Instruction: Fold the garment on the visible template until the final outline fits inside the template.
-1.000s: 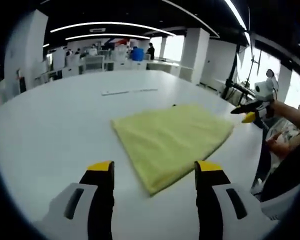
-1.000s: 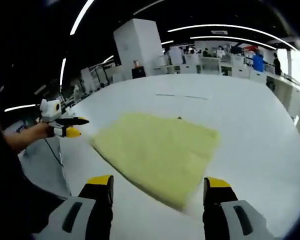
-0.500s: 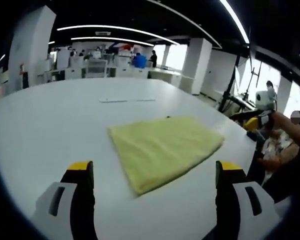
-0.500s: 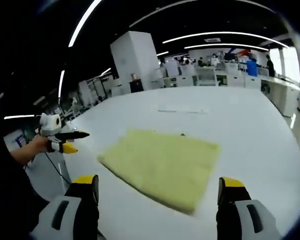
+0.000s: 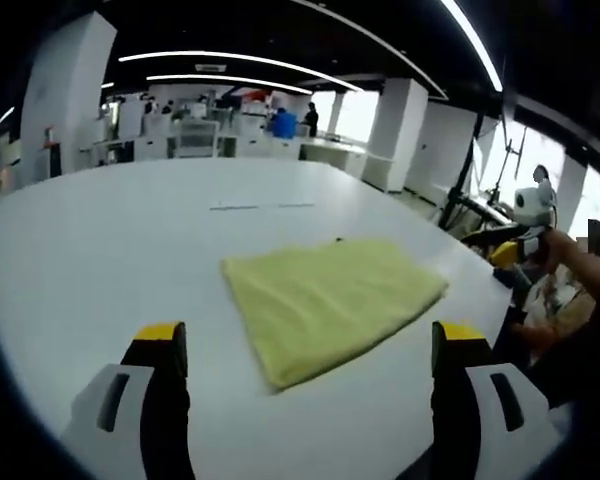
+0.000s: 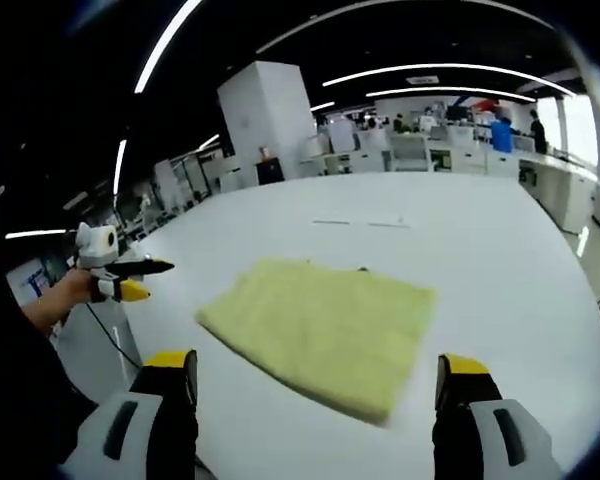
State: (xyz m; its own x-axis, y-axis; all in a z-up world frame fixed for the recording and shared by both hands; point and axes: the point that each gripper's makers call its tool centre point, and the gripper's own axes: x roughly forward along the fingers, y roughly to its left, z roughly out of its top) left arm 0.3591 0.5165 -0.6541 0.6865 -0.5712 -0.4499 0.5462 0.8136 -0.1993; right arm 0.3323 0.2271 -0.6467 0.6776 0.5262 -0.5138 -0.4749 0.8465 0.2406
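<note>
The white table (image 5: 90,240) spreads wide ahead of both claws, its bare top reaching far beyond the cloth on every side and giving open room to move; its curved edge falls away to the right of the left gripper (image 5: 305,340) and to the left of the right gripper (image 6: 315,368). On it lies the yellow garment (image 5: 330,300), folded flat into 1 rough rectangle with 4 visible edges. In the left gripper view it sits ahead of the jaws and between their lines, its nearest corner pointing back toward the claw, its left edge running away from that corner and its far edge near a small dark mark on the table. In the right gripper view the yellow garment (image 6: 325,328) lies ahead and between the jaws too, nearest corner toward the right jaw, left corner toward the table edge. A faint thin line (image 5: 262,207) shows on the table well beyond the cloth. Both claws stand wide apart, holding nothing, each well short of the cloth. The right gripper (image 5: 508,245) also shows at the right of the left gripper view, off the table edge, and the left gripper (image 6: 130,280) at the left of the right gripper view, held by a hand (image 6: 65,292).
</note>
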